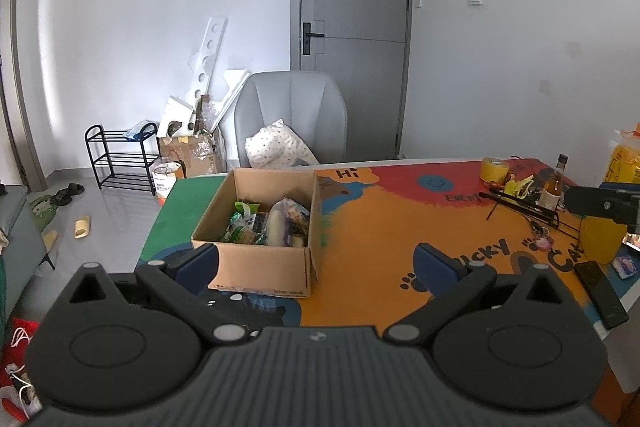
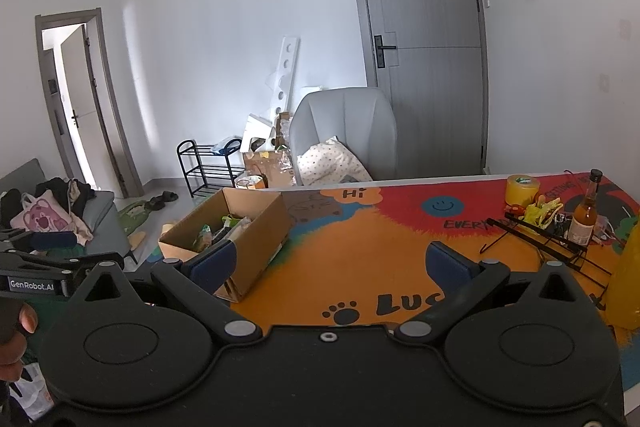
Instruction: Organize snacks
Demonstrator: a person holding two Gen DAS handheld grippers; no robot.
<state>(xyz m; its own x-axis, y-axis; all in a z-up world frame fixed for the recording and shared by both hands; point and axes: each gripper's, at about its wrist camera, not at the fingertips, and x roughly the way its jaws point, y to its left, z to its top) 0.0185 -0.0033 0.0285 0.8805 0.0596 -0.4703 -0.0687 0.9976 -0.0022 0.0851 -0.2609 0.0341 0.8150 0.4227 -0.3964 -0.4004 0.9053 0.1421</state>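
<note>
One cardboard box sits on the mat near the table's left edge, open side up, its long axis running away from us toward the chair. Inside it we see snacks: green wrappers on the left, a pale, clear-wrapped pack lying along the box's length on the right. From the right wrist view the box stands at an angle, one corner toward us.

Our left gripper hovers just in front of the box with fingers spread wide and nothing between them; its left finger overlaps the box's near wall in the picture, though we cannot tell if it touches. Our right gripper is spread likewise, empty, over bare mat to the right of the box.

Well to the right of the box stand a yellow tape roll, a bottle and a black wire rack with yellow scraps just behind it. Nothing lies on the mat between the box and these. Behind the box, the chair holds a dotted pillow; farther left are a shoe rack and a door beyond.
</note>
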